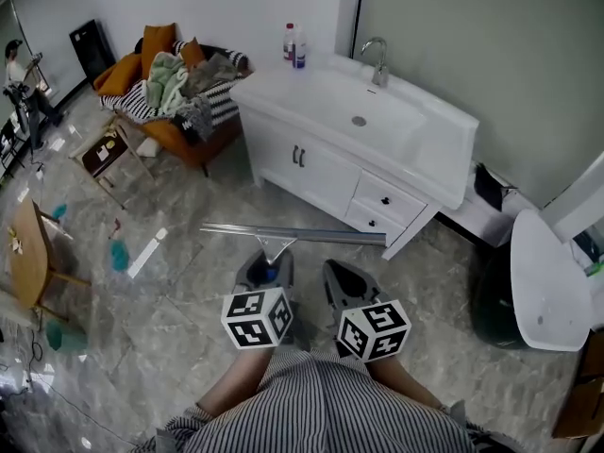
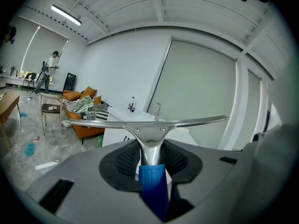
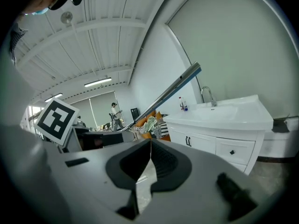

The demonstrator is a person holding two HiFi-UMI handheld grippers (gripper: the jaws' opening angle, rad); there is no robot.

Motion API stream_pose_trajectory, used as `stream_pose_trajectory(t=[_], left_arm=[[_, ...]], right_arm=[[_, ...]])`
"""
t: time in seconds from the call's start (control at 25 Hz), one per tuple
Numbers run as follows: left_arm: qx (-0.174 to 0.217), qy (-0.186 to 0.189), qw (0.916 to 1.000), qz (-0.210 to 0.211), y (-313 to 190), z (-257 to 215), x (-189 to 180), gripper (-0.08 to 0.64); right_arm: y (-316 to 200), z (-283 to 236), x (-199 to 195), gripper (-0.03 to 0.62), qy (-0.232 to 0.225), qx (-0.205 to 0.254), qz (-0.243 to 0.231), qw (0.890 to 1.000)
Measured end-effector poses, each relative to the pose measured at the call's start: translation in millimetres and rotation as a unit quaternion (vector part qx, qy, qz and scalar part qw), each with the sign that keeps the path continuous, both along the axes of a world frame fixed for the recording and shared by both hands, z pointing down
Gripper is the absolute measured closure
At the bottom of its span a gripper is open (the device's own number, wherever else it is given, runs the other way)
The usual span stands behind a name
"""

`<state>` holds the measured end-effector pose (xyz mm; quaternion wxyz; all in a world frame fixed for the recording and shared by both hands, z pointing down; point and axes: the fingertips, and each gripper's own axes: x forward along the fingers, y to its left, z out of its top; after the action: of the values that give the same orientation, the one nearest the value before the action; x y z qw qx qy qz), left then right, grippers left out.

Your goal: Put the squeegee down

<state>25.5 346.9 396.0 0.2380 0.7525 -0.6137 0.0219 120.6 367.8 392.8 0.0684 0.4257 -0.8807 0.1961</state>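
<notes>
Room: grey marbled floor [image 1: 160, 338] underfoot, white sink counter [image 1: 311, 97] against the pale wall ahead.
Left tool [image 2: 150, 155]: clamped on the squeegee [image 1: 293, 233], pads pressed on the metal neck, blue handle [image 2: 153, 185] running back between them.
Reason for the grip: short hold near the neck, probably to keep the long blade steady and stop it swinging.
Right tool [image 3: 149, 160]: pads together, nothing between them; carried just beside the left one, apart from the squeegee.
Squeegee position: in the air above the floor, blade crosswise and roughly level, short of the counter front and touching nothing but the left tool.
Task stage: judged not yet done; no resting place reached.
Likely landing spots: counter top or floor, cannot tell which.
On the counter: faucet [image 1: 377, 59] at the back edge, two bottles [image 1: 294, 45] at the far left corner, basin in the middle.
In the way: wide blade apt to catch the counter edge or faucet if brought in low or skewed.
Further off: orange sofa [image 1: 175, 111] heaped with clothes to the left, small stool [image 1: 106, 154] before it, wooden table [image 1: 28, 248] at the left edge, person [image 1: 17, 64] far back; all well apart.
</notes>
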Motion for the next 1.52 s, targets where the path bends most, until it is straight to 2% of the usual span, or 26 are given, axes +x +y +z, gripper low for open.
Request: stream_pose_trajectory(t=[0.44, 0.76, 1.04, 1.52], left_arm=[[0.012, 0.003, 0.9997, 0.023, -133.6, -26.8, -54.7, 0.425], [0.039, 0.0, 0.9976, 0.057, -207.2, -34.2, -68.5, 0.425], [0.04, 0.012, 0.9976, 0.056, -237.1, -31.7, -77.0, 0.425], [0.014, 0.016, 0.999, 0.04, -283.5, -8.9, -87.6, 0.425]], right_arm=[[-130.9, -21.0, -52.5, 0.575, 0.016, 0.013, 0.024, 0.999], [-202.3, -19.2, -77.3, 0.575, 0.017, 0.021, 0.059, 0.998], [-230.2, -7.0, -81.9, 0.575, 0.019, 0.002, 0.072, 0.997], [-277.7, 7.8, -89.1, 0.575, 0.008, -0.013, 0.066, 0.998]])
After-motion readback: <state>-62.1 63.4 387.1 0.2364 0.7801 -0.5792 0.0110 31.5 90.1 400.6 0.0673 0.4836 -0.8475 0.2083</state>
